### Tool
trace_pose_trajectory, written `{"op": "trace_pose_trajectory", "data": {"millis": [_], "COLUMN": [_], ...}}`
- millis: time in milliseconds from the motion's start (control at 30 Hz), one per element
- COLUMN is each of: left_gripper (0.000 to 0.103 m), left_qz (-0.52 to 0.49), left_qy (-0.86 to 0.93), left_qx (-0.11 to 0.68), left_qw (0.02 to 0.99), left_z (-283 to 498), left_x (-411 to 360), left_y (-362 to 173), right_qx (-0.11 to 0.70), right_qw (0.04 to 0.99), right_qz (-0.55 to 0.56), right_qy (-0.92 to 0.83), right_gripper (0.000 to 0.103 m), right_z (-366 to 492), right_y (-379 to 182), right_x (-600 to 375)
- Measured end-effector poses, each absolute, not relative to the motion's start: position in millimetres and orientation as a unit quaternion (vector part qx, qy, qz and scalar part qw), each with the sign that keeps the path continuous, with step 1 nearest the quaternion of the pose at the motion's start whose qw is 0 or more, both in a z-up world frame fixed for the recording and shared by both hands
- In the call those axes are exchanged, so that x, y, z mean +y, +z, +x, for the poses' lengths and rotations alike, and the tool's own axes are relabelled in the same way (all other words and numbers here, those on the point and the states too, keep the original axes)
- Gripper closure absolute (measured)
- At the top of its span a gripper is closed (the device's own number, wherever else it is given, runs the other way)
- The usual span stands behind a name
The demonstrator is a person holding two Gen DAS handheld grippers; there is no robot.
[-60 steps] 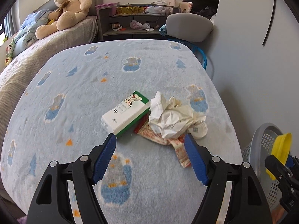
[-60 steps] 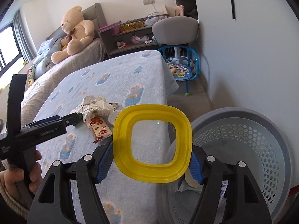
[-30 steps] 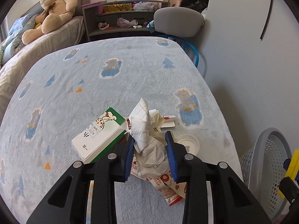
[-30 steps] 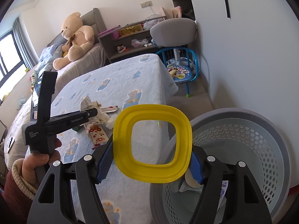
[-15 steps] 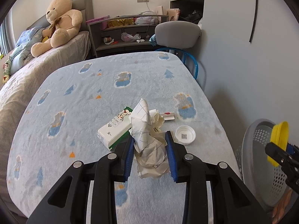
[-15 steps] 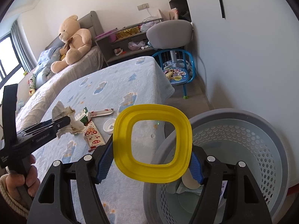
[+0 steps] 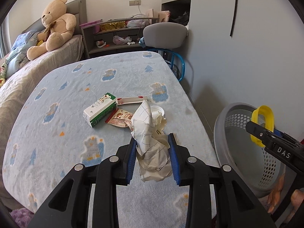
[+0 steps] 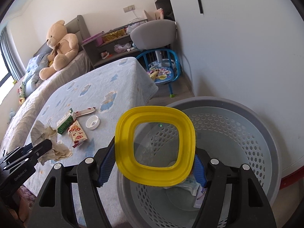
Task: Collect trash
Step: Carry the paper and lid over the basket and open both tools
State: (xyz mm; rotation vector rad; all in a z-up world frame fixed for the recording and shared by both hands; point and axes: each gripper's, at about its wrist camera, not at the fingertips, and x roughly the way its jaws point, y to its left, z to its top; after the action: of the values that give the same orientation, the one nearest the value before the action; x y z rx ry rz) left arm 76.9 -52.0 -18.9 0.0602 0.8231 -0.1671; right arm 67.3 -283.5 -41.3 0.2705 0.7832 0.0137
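My left gripper is shut on a crumpled white paper wad and holds it above the blue blanket; the wad also shows in the right wrist view. My right gripper is shut on a yellow square lid frame and holds it over the grey perforated trash basket. On the blanket lie a white-and-green carton, a red snack wrapper, a round white cap and a red-and-white strip.
The basket stands on the floor right of the bed, with some trash inside. A blue child's chair, a grey chair back, a shelf and a teddy bear are beyond.
My left gripper closed on the paper wad, lifted it off the trash pile and carried it right, toward the basket. My right gripper keeps the yellow frame and has moved over the basket.
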Motion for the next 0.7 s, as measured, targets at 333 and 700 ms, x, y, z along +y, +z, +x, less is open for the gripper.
{"op": "trace_pose_trajectory", "data": {"millis": [333, 700], "left_gripper": [0.072, 0.071], "left_qz": [0.050, 0.078], "left_qy": [-0.159, -0.194], "left_qx": [0.388, 0.388], "left_qw": [0.906, 0.898], "left_z": [55.6, 52.8], "left_x": [-119.2, -178.7], "left_y": [-10.0, -13.8], "right_qx": [0.385, 0.387], "right_qw": [0.915, 0.908], "right_qz": [0.120, 0.144], "right_qy": [-0.035, -0.071], "right_gripper": [0.036, 0.036], "right_z": [21.8, 7.4], "right_y": [-26.2, -32.4], "right_x": [-320.4, -360.9]}}
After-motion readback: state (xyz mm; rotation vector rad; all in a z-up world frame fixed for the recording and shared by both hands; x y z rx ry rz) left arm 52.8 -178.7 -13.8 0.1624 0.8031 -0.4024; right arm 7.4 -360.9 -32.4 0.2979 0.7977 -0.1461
